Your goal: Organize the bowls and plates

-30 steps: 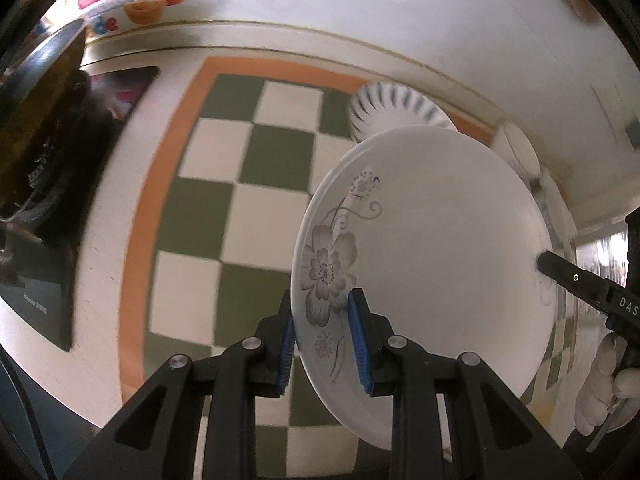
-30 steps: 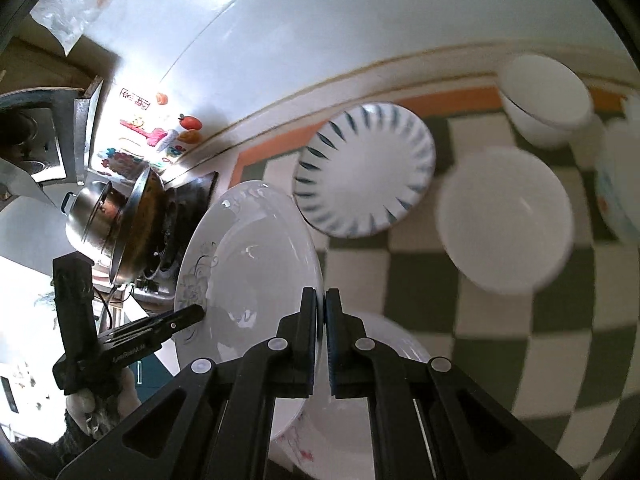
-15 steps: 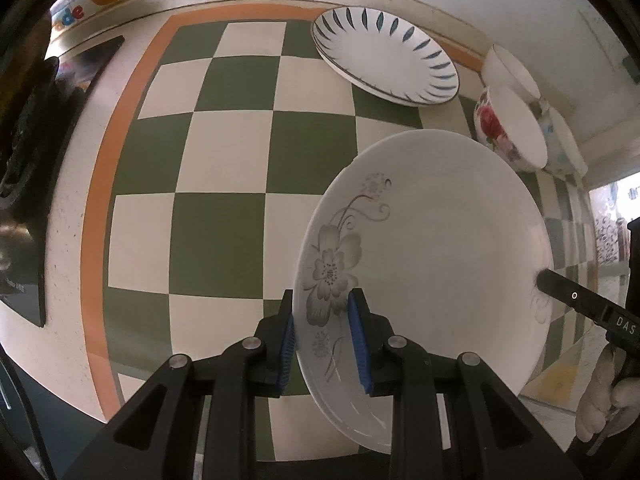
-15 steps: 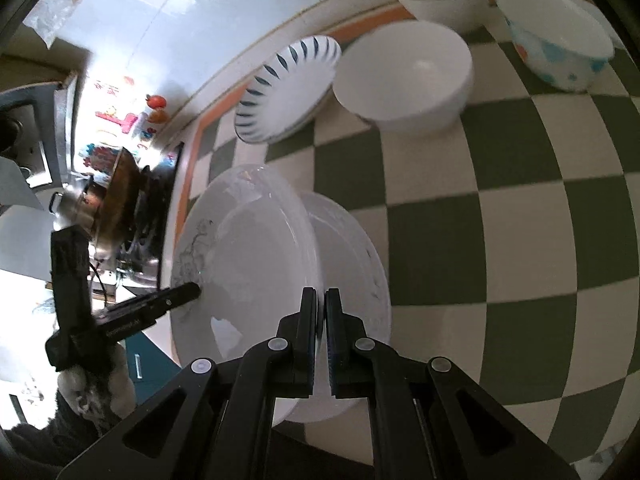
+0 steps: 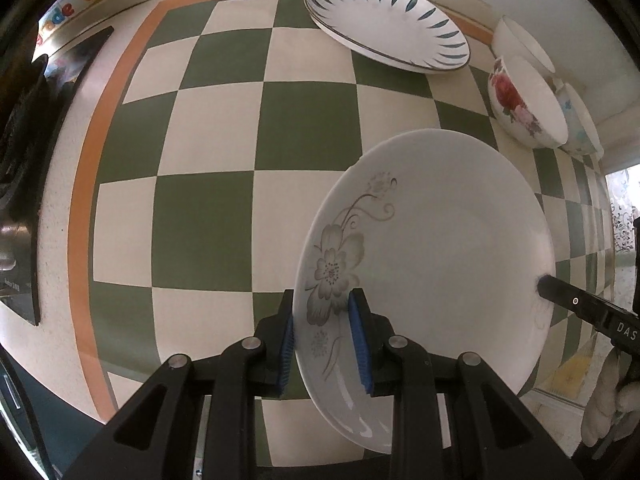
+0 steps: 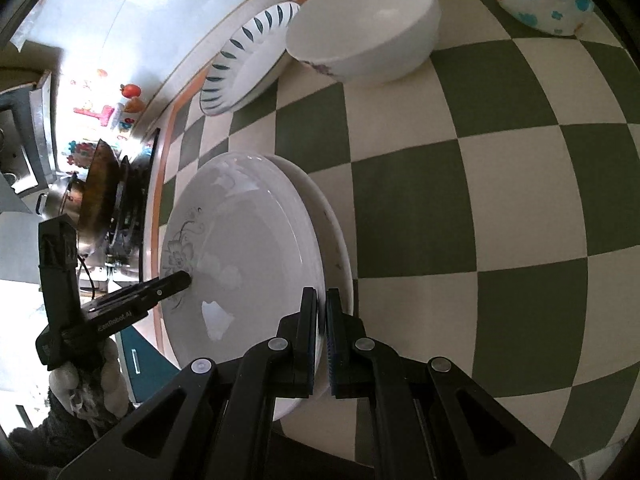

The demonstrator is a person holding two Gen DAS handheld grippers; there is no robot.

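I hold the flowered plate by opposite rims — my left gripper clamped on one edge, my right gripper pinched on the other. It hangs just over a second white plate below my right jaws. Stacking looks barely begun: ahead lie the striped plate and three loose bowls — rose bowl nearest.
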